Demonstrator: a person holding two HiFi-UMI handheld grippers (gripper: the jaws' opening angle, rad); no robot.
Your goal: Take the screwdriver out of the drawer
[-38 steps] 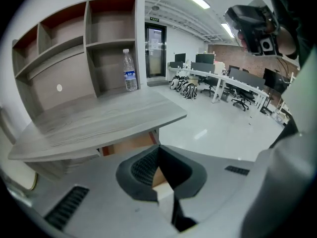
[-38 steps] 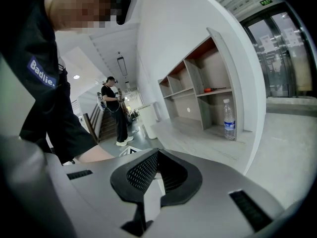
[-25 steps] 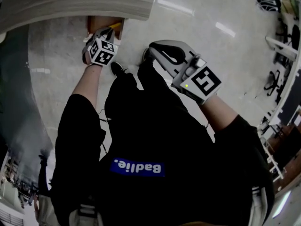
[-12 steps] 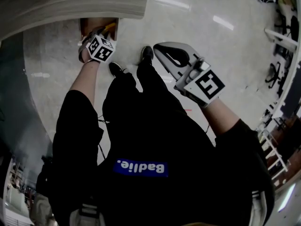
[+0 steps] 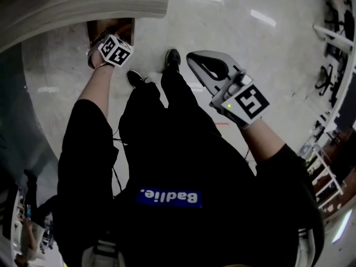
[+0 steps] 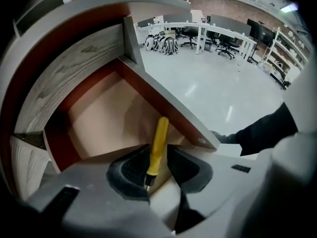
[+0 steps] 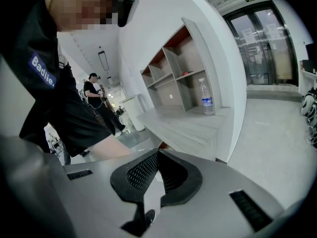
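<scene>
Screwdriver (image 6: 158, 142), yellow handle pointing to twelve o'clock, lies in the open drawer (image 6: 94, 115) between the jaws of the left gripper (image 6: 157, 151), which have just been opening and stand apart. At one o'clock in the head view, the right gripper (image 7: 157, 155) is closed and empty.

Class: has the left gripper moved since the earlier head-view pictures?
Yes: left gripper went further into the red-brown wooden drawer; its jaws have just been opening, yellow-handled screwdriver between them.
</scene>
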